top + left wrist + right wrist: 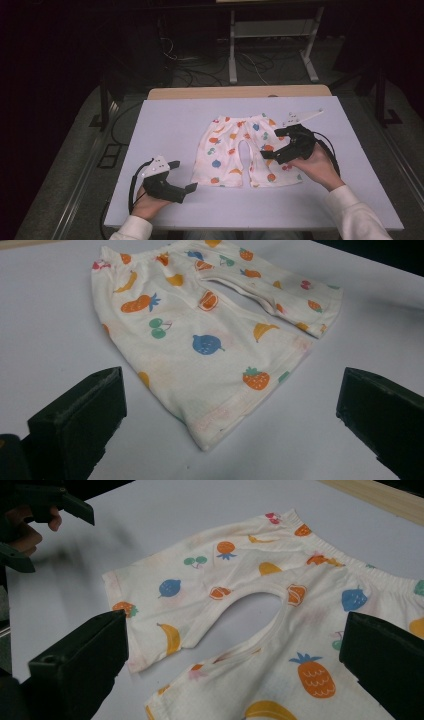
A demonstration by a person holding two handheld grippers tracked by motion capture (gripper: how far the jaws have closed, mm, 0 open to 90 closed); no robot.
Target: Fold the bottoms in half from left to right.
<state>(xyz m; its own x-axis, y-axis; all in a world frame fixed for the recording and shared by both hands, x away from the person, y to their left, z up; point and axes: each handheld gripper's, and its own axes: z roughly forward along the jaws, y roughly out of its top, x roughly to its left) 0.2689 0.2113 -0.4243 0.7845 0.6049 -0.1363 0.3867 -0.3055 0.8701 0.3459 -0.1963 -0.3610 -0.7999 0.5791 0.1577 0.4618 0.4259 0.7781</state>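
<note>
A small pair of white shorts (235, 150) printed with coloured fruit lies flat on the pale table (165, 120), waistband to the far side, legs toward me. My left gripper (183, 176) rests on the table to the left of the shorts' left leg (200, 355), open and empty. My right gripper (273, 144) hovers over the right leg (300, 675), open with nothing between its jaws. In the right gripper view the left gripper (47, 527) shows at the top left, held by a hand.
The table's wooden far edge (240, 92) runs behind the pale surface. Beyond it, on the dark floor, are cables (200, 75) and a white frame's legs (232, 55). Bare table surrounds the shorts on all sides.
</note>
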